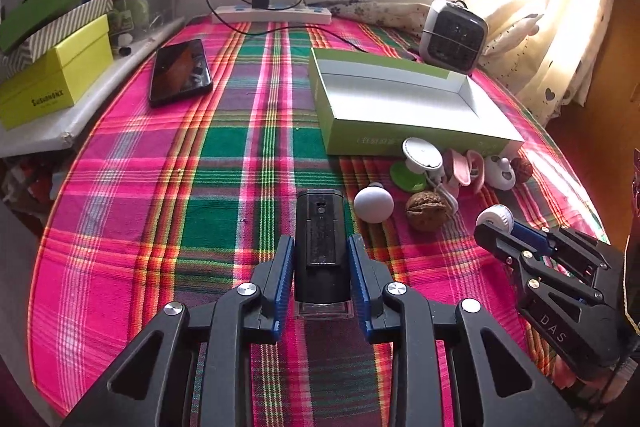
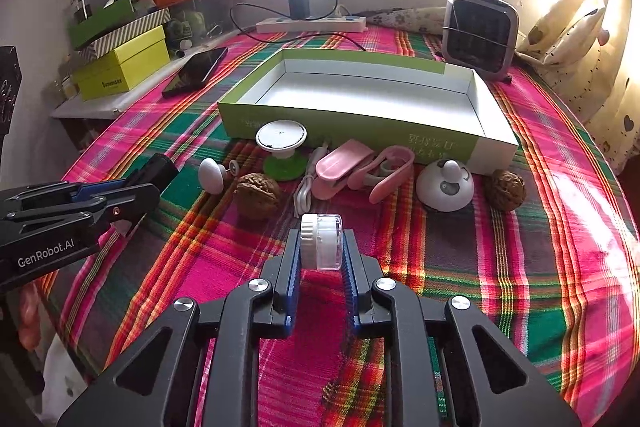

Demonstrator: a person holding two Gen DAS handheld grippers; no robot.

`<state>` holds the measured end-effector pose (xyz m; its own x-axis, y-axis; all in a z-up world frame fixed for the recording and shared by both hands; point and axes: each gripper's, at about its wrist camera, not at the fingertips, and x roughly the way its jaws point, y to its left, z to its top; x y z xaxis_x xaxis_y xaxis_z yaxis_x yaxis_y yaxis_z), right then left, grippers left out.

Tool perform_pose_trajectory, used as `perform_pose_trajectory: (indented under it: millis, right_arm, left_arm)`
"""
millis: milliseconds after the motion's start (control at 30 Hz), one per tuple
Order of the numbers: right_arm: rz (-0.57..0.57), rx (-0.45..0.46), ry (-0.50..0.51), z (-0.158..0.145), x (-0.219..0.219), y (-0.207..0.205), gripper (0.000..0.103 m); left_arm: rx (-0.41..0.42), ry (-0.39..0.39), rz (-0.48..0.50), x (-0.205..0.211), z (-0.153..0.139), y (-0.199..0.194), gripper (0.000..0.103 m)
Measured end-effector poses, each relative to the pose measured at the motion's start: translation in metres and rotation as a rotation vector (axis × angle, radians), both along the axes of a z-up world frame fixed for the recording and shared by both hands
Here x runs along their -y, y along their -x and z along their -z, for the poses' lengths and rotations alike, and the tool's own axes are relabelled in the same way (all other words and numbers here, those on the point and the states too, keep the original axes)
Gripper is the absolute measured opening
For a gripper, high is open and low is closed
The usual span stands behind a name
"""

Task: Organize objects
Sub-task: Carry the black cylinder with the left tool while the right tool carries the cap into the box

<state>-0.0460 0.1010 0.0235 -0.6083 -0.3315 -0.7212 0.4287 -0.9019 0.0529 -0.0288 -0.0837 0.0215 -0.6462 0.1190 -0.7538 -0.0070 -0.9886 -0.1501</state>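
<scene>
Between the blue pads of the left tongs [image 1: 321, 251] sits a black rectangular device [image 1: 321, 245] with a clear end; both pads press its long sides, so the tongs are clamped on it, low over the plaid cloth [image 1: 224, 163]. Right tongs [image 2: 321, 247] are clamped on a small white round container [image 2: 322, 241] with a ridged cap and clear shell, held at the fingertips, also just above the cloth. Each pair of tongs appears at the edge of the other's view.

Open green-and-white box [image 2: 360, 125] lies beyond both tongs, interior white with nothing seen in it. Loose items sit in a row just in front of its near wall.

Count, right wrist view:
- walnuts: 2, one [image 2: 257, 194] left of centre, one [image 2: 505, 190] at the right end
- pink clip-shaped pieces [image 2: 362, 165]: 2, touching each other
- white disc on a green base [image 2: 281, 147]: 1
- white knob [image 2: 213, 175]: 1
- white dome-shaped piece [image 2: 445, 187]: 1
- white cable [image 2: 306, 193]: 1, partly under the pink pieces

Further back: phone [image 1: 180, 71], face dark; power strip [image 1: 272, 14] with a black charger plugged in; small fan or heater [image 2: 479, 33], type unclear.

Limits: whether the surface under the cloth is a bench or a bed cannot be told. Box lettering too small to read. Stacked boxes [image 1: 52, 75] at left are cut off by the frame edge. Window glare washes out the upper right.
</scene>
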Motion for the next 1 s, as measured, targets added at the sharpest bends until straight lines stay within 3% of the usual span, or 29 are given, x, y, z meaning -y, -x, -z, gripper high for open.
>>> perform_pose_trajectory:
  millis: [167, 700, 1000]
  right_arm:
    - [0.003, -0.009, 0.024, -0.011, -0.006, 0.006, 0.02]
    - [0.031, -0.045, 0.056, -0.046, -0.022, 0.051, 0.02]
    - [0.034, -0.009, 0.062, -0.05, -0.021, 0.09, 0.02]
  left_arm:
    - [-0.019, -0.035, 0.022, -0.004, -0.012, 0.007, 0.025]
    - [-0.092, -0.024, 0.12, -0.026, -0.043, 0.053, 0.025]
    - [-0.078, -0.052, 0.125, -0.029, -0.043, 0.092, 0.025]
